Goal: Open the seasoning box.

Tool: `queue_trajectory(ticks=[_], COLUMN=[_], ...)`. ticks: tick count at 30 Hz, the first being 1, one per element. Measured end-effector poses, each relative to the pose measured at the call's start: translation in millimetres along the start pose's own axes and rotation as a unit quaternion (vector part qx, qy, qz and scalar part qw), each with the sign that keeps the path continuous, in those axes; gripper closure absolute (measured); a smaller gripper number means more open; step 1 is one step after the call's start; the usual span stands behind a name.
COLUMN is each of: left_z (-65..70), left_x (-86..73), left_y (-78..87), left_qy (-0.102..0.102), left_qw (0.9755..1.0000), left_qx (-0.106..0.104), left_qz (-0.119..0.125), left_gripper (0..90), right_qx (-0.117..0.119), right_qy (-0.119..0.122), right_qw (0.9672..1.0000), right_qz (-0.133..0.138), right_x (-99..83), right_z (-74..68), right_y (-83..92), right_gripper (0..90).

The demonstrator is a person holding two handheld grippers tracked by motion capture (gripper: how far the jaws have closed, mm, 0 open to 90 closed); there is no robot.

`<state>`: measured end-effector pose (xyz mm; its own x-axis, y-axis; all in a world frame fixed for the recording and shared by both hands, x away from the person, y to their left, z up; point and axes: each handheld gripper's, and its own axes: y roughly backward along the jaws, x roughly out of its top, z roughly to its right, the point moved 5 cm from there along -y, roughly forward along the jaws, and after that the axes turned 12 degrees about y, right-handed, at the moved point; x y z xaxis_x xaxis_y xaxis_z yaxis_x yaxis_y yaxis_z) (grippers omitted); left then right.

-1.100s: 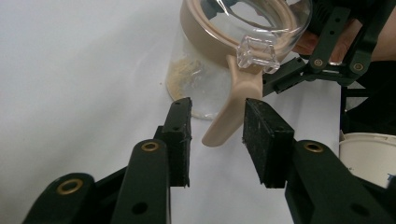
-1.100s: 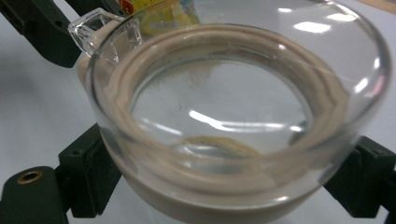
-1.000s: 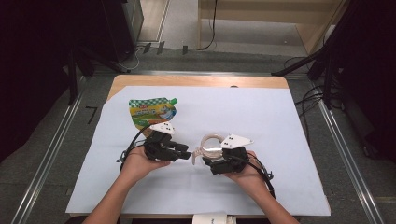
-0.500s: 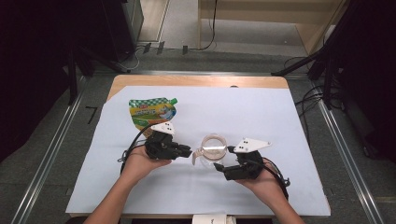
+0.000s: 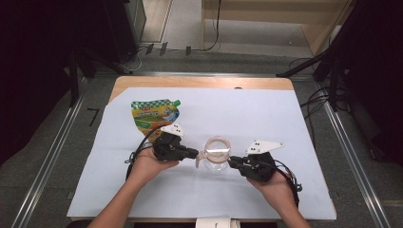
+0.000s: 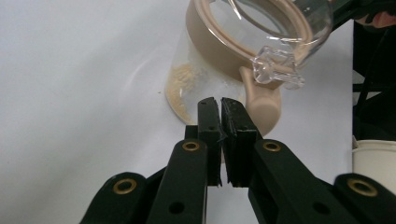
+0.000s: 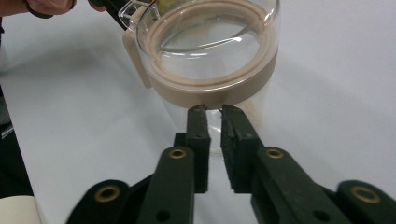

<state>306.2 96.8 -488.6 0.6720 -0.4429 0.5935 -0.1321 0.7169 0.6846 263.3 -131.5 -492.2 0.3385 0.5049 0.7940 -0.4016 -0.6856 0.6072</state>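
Observation:
A clear jar [image 5: 217, 152] with a beige lid ring stands on the white sheet between my two grippers. A little pale powder [image 6: 180, 88] lies at its bottom. My left gripper [image 5: 194, 153] points at the jar's left side. In the left gripper view its jaws [image 6: 220, 100] have just been closing and are shut with nothing between them, right beside the beige clasp [image 6: 261, 107]. My right gripper [image 5: 232, 163] points at the jar's right side. Its jaws [image 7: 214, 108] have just been closing too, and meet empty just under the beige ring [image 7: 215, 93].
A green and yellow spout pouch [image 5: 154, 114] lies flat behind the left hand. The white sheet [image 5: 247, 114] covers most of the wooden table [image 5: 199, 81]. A white cup [image 5: 214, 222] sits at the near edge. Cables trail from both grippers.
My right gripper has let go of the jar, drawn back to the right and closed its jaws. The left gripper's jaws have also closed, and that hand has stayed in place.

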Motion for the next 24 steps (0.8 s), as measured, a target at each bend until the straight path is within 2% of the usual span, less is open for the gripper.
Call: queue_trajectory(ticks=[2,9,13,17,18,21,24], left_z=[-1.1,0.0,1.1,5.0,7.1,9.1,15.4], left_x=[0.6,-0.1,-0.5,-1.9,-2.5,-2.9,-3.3], left_y=[-2.4,-6.1,-7.1,-8.2,-8.6,-8.5,-11.0], left_qy=[0.001,0.005,0.010,0.006,0.005,0.000,-0.004], left_qw=[1.0000,0.9999,0.9999,0.9998,0.9997,0.9996,0.9994], left_qx=[-0.001,0.004,-0.004,-0.011,-0.012,-0.014,-0.027], left_qz=[-0.003,-0.008,-0.009,-0.017,-0.020,-0.023,-0.023], left_gripper=[88.7,90.0,90.0,90.0,90.0,90.0,90.0], right_qx=[0.000,-0.004,-0.004,-0.003,-0.008,-0.011,-0.010], right_qy=[-0.001,-0.007,-0.006,-0.009,-0.004,-0.005,-0.009], right_qw=[1.0000,0.9999,1.0000,0.9999,0.9998,0.9998,0.9998], right_qz=[0.000,-0.008,-0.007,-0.010,-0.019,-0.017,-0.015], right_x=[-0.4,-1.8,-2.0,-2.8,-3.5,-3.1,-2.6], right_z=[0.3,2.0,3.7,5.6,5.4,6.3,9.2], right_y=[0.7,-1.6,-2.2,-4.4,-7.2,-8.4,-9.8], right_gripper=[87.5,89.8,90.0,90.0,90.0,90.0,90.0])
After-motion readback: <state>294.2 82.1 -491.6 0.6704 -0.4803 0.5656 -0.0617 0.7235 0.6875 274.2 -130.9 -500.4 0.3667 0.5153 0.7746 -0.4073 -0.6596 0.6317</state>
